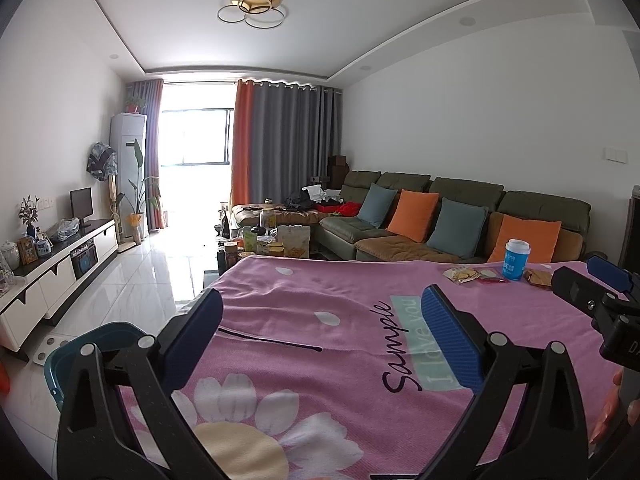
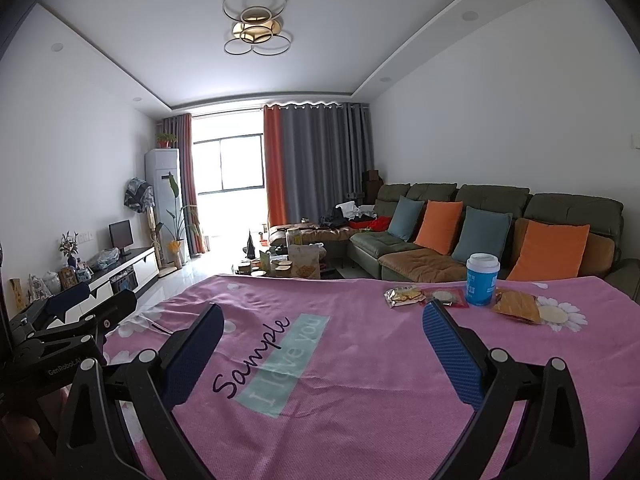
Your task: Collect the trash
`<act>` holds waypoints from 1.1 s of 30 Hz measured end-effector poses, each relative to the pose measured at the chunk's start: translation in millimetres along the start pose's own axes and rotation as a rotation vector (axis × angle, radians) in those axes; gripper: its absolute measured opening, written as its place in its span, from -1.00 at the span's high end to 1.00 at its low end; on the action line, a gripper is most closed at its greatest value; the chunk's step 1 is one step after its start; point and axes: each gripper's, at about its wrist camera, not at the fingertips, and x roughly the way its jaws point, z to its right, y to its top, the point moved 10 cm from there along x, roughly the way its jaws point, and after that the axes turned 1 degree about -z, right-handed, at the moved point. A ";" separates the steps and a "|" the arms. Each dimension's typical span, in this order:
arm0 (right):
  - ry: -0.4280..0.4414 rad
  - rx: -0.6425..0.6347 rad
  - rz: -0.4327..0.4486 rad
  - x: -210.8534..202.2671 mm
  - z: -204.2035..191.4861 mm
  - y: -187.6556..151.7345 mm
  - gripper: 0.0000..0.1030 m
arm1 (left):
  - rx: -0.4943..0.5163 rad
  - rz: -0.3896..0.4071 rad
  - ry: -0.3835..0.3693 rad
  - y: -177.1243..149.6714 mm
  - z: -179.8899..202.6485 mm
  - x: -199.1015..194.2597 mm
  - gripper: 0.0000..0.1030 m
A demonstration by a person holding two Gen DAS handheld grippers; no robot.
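Observation:
A blue paper cup with a white lid stands at the far right of a table under a pink flowered cloth. Snack wrappers lie around it: a cracker packet to its left, a red wrapper beside that, and an orange packet to its right. My left gripper is open over the near left of the cloth, holding nothing. My right gripper is open too, short of the wrappers.
A teal bin sits on the floor by the table's left edge. Beyond the table are a green sofa with cushions, a cluttered coffee table and a white TV cabinet along the left wall.

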 end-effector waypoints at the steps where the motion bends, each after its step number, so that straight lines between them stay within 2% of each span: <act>1: 0.000 0.001 0.001 0.4 -0.2 -0.1 -0.87 | 0.000 0.001 0.000 0.3 0.3 0.4 -0.89; 33: -0.002 0.003 -0.002 0.1 0.3 -0.6 -0.87 | 0.001 -0.001 0.002 1.6 1.3 0.3 -0.89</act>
